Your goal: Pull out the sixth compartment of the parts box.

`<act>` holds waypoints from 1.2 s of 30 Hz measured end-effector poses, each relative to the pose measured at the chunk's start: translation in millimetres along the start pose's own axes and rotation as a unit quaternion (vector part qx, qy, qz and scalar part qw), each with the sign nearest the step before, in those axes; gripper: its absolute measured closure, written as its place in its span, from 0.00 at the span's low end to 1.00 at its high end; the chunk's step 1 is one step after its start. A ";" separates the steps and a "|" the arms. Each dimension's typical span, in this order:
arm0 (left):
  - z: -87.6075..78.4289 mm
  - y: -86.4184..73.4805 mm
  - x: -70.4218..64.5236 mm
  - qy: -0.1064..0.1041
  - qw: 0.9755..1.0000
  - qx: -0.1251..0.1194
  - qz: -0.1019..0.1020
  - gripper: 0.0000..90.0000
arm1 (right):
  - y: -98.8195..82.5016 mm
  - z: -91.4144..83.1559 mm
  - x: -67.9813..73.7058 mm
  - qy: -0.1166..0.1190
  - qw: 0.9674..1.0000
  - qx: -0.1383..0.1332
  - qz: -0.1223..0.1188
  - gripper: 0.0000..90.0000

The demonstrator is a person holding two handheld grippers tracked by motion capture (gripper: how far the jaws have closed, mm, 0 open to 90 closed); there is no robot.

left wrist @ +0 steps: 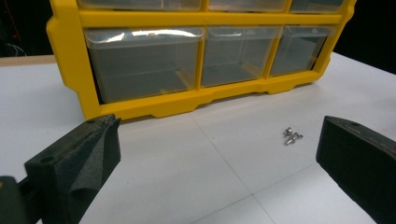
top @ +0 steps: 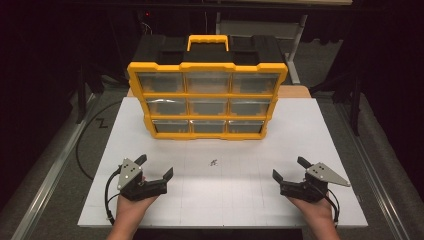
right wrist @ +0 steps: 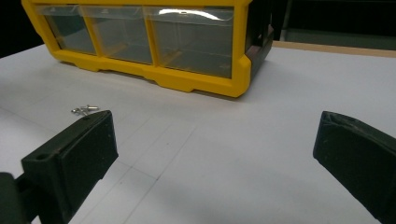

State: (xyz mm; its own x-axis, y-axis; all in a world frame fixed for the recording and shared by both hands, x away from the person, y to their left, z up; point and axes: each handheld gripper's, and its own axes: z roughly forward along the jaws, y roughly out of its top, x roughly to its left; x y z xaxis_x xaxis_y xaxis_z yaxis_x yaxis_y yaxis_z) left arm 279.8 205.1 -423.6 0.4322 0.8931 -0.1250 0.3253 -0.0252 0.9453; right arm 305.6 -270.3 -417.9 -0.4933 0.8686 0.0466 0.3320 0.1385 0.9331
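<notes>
A yellow and black organizer (top: 207,95) with three rows of clear drawers stands upright at the back of the white table (top: 300,135). A few small metal screws (top: 214,162) lie on the table in front of it, also seen as screws (left wrist: 292,136) and screws (right wrist: 84,110). My left gripper (top: 154,166) rests low at the front left, jaws wide open and nothing between them. At the front right my right gripper (top: 290,168) is held the same way, open and empty. Both point toward the organizer (left wrist: 196,56), and the screws lie between the two grippers, apart from both.
The organizer (right wrist: 154,42) has all drawers pushed in and a yellow carry handle (top: 208,42) on top. A black cable (top: 85,145) runs over the floor at the left of the table. A table leg and dark floor show behind.
</notes>
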 end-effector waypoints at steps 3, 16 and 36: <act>0.6 -1.0 0.9 0.003 1.000 0.003 -0.001 0.01 | -1.8 0.9 -3.9 -0.007 1.000 0.001 0.003 0.01; 2.0 -3.4 3.9 0.008 1.000 0.006 -0.006 0.01 | -4.4 3.5 -6.8 -0.015 1.000 0.004 0.003 0.01; 3.7 -6.3 2.8 0.004 1.000 0.008 -0.003 0.01 | -5.3 3.5 -5.1 -0.036 0.999 0.010 -0.010 0.01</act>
State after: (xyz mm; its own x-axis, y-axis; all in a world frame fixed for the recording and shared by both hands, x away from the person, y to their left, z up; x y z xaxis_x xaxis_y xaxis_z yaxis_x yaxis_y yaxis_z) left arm 282.1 206.1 -431.0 0.4230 0.8969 -0.1288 0.3419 -0.0263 0.9394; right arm 309.1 -273.9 -424.3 -0.4405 0.8978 0.0012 0.3395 0.1653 0.9260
